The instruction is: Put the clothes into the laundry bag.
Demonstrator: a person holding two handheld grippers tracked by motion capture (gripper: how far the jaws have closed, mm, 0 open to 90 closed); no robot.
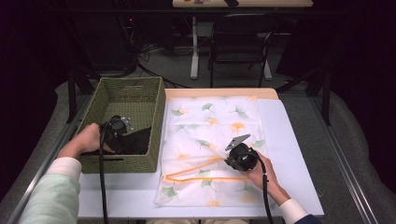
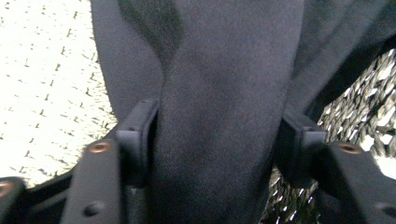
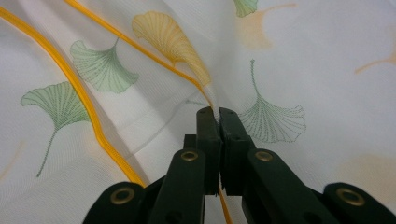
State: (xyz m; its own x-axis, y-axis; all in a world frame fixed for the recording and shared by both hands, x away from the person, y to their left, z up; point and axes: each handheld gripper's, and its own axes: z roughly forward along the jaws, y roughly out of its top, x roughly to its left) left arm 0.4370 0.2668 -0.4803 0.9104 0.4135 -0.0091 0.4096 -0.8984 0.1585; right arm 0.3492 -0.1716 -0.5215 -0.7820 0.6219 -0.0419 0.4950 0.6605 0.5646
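This looks like a lab or recording room rather than a home. Dark curtains close off both sides of the high view, and a white work table [image 1: 289, 154] stands on grey carpet in the middle. At the top centre, a black chair [image 1: 240, 44] sits by a height-adjustable desk [image 1: 243, 3] (its white leg shows), and cables [image 1: 149, 70] trail across the floor at upper left.

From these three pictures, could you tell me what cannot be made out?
- High view: the left tool tips, sunk among the dark fabric garment in the green woven basket.
- Left gripper view: the garment's type; it crowds the frame.
- Right gripper view: the white leaf-print mesh bag's opening, cut off.
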